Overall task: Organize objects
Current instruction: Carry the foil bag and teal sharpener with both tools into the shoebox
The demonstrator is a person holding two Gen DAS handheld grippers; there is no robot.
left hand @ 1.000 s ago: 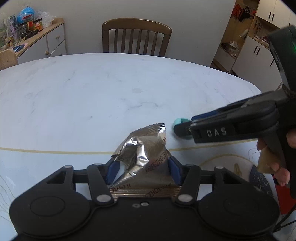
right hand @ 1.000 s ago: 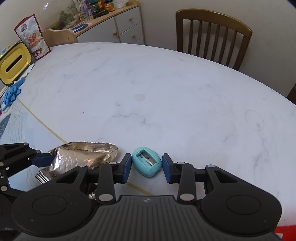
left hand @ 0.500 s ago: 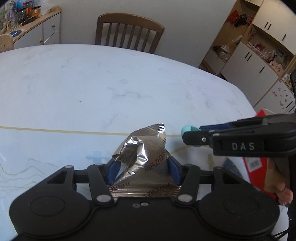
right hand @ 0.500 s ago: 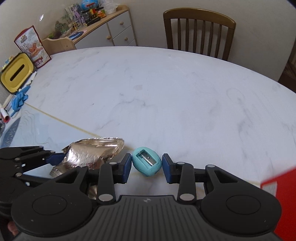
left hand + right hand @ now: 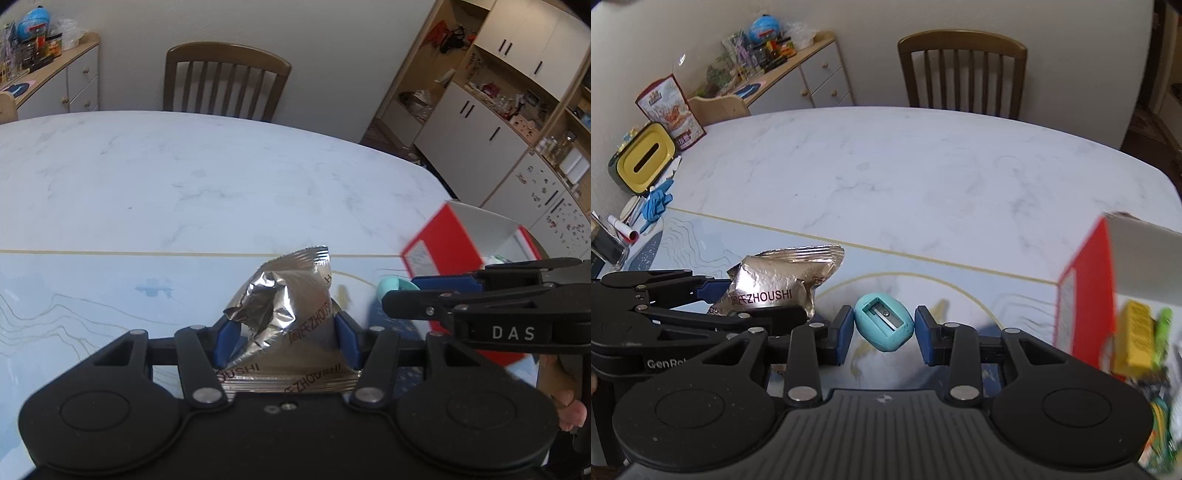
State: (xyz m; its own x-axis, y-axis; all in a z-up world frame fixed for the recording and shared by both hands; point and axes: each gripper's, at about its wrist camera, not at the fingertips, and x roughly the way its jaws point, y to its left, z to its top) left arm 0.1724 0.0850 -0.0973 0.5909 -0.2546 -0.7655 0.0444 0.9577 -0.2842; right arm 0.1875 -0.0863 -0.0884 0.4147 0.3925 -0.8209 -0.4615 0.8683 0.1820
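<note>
Right wrist view shows both hands busy at once. On the left side, the left tool (image 5: 753, 301) is clenched on a silver foil snack packet (image 5: 783, 278), which is lifted above the pale blue mat (image 5: 701, 243) on the desk (image 5: 886, 166). In the middle, the right tool (image 5: 884, 330) is grasping a turquoise pencil sharpener (image 5: 884, 326) between its blue pads. At the right edge stands an open red box (image 5: 1086, 288), and some yellow and green items already lie inside it. I think the sorting is well under way: both things are picked up, but neither is in the box yet. The placing of both is left to do.
</note>
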